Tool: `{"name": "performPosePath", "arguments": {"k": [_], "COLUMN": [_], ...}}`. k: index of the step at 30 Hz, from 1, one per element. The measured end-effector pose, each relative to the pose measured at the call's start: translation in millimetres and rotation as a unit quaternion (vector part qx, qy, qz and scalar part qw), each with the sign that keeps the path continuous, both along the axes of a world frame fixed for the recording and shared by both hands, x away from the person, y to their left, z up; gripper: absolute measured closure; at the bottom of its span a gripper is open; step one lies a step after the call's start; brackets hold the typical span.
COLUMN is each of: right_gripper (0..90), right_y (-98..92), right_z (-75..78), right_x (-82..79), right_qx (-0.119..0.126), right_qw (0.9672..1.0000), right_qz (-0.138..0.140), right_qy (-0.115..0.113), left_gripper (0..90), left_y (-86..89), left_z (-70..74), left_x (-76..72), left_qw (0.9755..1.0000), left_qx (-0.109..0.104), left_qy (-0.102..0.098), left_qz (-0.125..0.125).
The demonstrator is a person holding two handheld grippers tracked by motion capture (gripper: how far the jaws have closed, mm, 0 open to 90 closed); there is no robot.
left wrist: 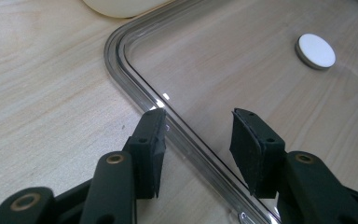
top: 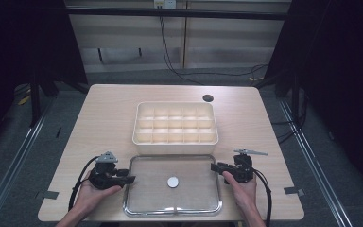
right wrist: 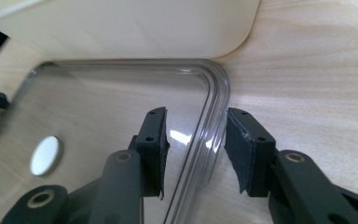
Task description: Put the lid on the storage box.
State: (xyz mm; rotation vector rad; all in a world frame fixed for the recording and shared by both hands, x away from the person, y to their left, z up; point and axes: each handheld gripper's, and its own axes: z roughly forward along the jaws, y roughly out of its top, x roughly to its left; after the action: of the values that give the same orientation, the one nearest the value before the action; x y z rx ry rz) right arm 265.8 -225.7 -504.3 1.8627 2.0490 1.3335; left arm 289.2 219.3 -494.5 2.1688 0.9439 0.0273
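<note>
The left tool point(left wrist: 198, 140) has its jaws part open, straddling the left rim of the clear lid point(left wrist: 223, 60): one jaw sits outside over the wood, the other inside over the clear panel, and neither pad presses on the rim. In the high view this left tool point(top: 131, 179) points right at the lid's left edge, held in the left hand point(top: 90, 193).

The right tool point(right wrist: 196, 144) also stands part open, with the lid's point(right wrist: 121, 107) rim between its 2 jaws near a rounded corner; a gap shows on each side of the rim. From above, the right tool point(top: 213, 167) points left at the lid's right edge, held by the right hand point(top: 241, 187).

The lid point(top: 146, 189) lies flat on the desk point(top: 104, 109), between the 2 tools, with a white round knob point(top: 173, 182) at its middle. Just behind it stands a cream tray point(top: 175, 141) divided into small compartments, its front wall close to the lid's far edge.
</note>
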Motion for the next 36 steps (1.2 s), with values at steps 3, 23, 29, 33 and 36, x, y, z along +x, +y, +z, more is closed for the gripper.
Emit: {"name": "performPosePath", "arguments": {"k": [3,23,29,33,36], "right_gripper": [59.2,64.5,63.6,65.3,68.5], "right_y": [-5.0,-0.7,-1.8,-5.5,-8.8], "right_z": [-0.2,4.2,4.9,5.2,6.2], "right_x": [-1.2,-4.6,-3.9,-1.2,-0.8], "right_qx": [0.037,0.1,0.091,0.096,0.108], "right_qw": [0.9993,0.9949,0.9953,0.994,0.9924], "right_qz": [-0.009,0.011,0.032,0.053,0.058], "right_qy": [0.0,-0.001,0.0,0.003,0.003], "left_gripper": [55.0,55.3,54.9,54.4,53.7], "left_y": [-0.2,-0.6,0.7,1.3,1.6], "left_z": [0.2,0.5,0.1,-0.2,-0.7], "left_x": [0.1,0.2,1.3,1.9,2.4], "left_qw": [1.0,0.9999,0.9999,0.9999,0.9999], "left_qx": [-0.001,-0.002,-0.005,-0.006,-0.01], "left_qy": [0.002,0.009,0.008,0.007,0.008], "left_qz": [0.002,0.011,0.008,0.007,0.01]}}
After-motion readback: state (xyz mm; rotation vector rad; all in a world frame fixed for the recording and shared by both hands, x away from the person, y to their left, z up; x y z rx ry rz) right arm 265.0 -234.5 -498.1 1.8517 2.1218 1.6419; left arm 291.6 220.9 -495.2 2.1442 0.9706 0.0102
